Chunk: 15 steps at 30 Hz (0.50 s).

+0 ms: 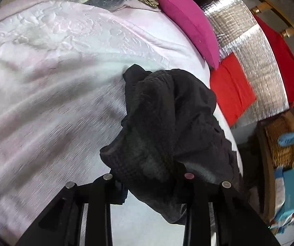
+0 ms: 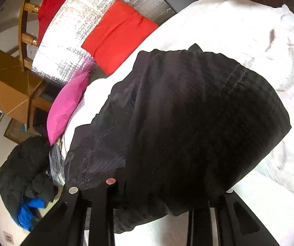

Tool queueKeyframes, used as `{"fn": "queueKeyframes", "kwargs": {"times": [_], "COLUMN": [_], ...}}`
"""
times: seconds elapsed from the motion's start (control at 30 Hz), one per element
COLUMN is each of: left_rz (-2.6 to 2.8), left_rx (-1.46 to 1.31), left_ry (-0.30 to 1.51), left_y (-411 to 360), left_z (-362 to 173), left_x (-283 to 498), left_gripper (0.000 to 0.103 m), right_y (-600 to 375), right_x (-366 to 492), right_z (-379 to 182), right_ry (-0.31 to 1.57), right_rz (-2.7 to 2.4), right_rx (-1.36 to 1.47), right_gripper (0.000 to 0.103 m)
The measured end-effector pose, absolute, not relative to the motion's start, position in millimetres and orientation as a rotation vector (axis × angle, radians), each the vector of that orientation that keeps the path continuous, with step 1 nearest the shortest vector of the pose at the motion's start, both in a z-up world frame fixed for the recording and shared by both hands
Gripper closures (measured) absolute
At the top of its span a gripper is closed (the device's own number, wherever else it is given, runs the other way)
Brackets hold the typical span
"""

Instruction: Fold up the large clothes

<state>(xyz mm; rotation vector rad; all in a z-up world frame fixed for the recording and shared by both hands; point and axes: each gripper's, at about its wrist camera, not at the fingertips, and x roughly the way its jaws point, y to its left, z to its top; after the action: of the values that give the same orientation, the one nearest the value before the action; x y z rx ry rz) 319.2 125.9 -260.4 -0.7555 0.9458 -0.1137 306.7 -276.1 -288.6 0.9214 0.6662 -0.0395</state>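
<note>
Both grippers are gripping the same black garment (image 1: 167, 123) over a bed covered by a pale pink quilt (image 1: 54, 71). In the left wrist view the left gripper (image 1: 149, 176) is showing its jaws clamped on a bunched edge of the dark cloth, which is rising in a crumpled mound in front of them and draping down between the fingers. In the right wrist view the right gripper (image 2: 167, 186) is likewise holding the black garment (image 2: 188, 112), its jaws drawn in on a fold, though the cloth is hiding one fingertip, so how deep the bite goes I cannot tell. The garment is hanging from the two grips and partly lying on the quilt, well short of any tidy fold. Beside the bed a magenta cushion (image 1: 188, 20), a red cushion (image 1: 231, 88) and a silver foil sheet (image 1: 249, 61) are sitting close by. The main risk is that each grip is catching a wad of several layers rather than a clean corner, so that spreading would be giving a twisted, lopsided shape. A shallow hold could also be slipping under the cloth's weight, dropping one side. Swinging the fabric wide might be dragging it onto the cushions.
</note>
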Motion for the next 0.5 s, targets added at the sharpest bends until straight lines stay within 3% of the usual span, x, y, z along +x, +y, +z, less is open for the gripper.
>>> {"fn": "queueKeyframes", "kwargs": {"times": [0.2, 0.27, 0.33, 0.5], "left_rz": [-0.138, -0.156, -0.158, -0.223], "left_rx": [-0.623, -0.626, -0.637, -0.739], "left_ry": [1.005, 1.035, 1.105, 1.15], "left_y": [126.3, 133.1, 145.3, 181.3], "left_z": [-275.5, -277.9, -278.3, -259.2], "left_x": [289.8, 294.5, 297.6, 289.2], "left_gripper": [0.065, 0.057, 0.042, 0.041], "right_y": [-277.9, -280.3, -290.4, -303.4], "right_x": [282.9, 288.8, 284.3, 267.2], "right_z": [-304.5, -310.6, -312.5, -297.0], "right_ry": [0.783, 0.819, 0.83, 0.923], "right_rz": [-0.005, 0.022, 0.065, 0.153], "right_rx": [0.827, 0.817, 0.852, 0.843], "right_gripper": [0.071, 0.071, 0.068, 0.06]}}
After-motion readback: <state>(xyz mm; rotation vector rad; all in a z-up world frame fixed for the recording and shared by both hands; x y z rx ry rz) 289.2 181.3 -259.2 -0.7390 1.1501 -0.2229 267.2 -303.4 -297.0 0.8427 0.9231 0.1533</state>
